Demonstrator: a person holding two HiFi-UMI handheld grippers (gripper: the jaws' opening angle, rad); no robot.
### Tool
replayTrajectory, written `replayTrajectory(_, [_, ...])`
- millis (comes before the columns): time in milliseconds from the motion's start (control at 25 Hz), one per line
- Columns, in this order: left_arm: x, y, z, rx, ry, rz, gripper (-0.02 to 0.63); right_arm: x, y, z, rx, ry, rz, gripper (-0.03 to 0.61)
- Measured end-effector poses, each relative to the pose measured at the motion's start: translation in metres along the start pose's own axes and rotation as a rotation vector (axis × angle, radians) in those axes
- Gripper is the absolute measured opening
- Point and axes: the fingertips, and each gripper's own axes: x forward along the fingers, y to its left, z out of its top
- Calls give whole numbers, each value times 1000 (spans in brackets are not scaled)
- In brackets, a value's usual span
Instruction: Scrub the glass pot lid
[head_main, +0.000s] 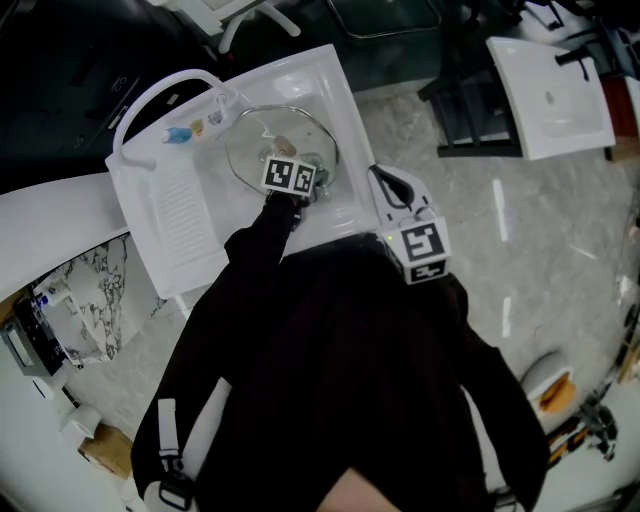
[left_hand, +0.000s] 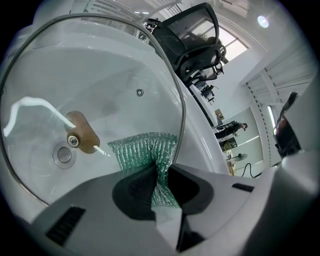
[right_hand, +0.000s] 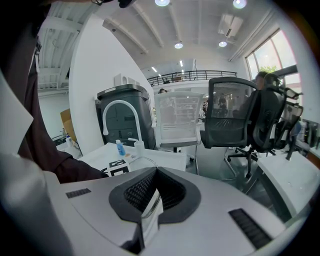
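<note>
Scrubbing step: your left hand-held gripper clamps the green scourer against the glass pot lid, in the sink at 11 o'clock. Your right hand-held gripper is narrow, apparently pinching the lid's rim. Next, rub toward the knob.

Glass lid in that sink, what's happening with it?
A person holds a gripper in each hand. The left gripper has its jaws shut on a green mesh scourer, pressed against the glass pot lid over the basin of the white sink. The right gripper, jaws shut and empty, is held off beside the sink.
</note>
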Motion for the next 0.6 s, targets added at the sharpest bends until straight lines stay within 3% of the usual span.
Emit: replayTrajectory(600, [-18, -41, 28, 66, -80, -90, 63, -7, 10, 0, -19, 13, -27, 2])
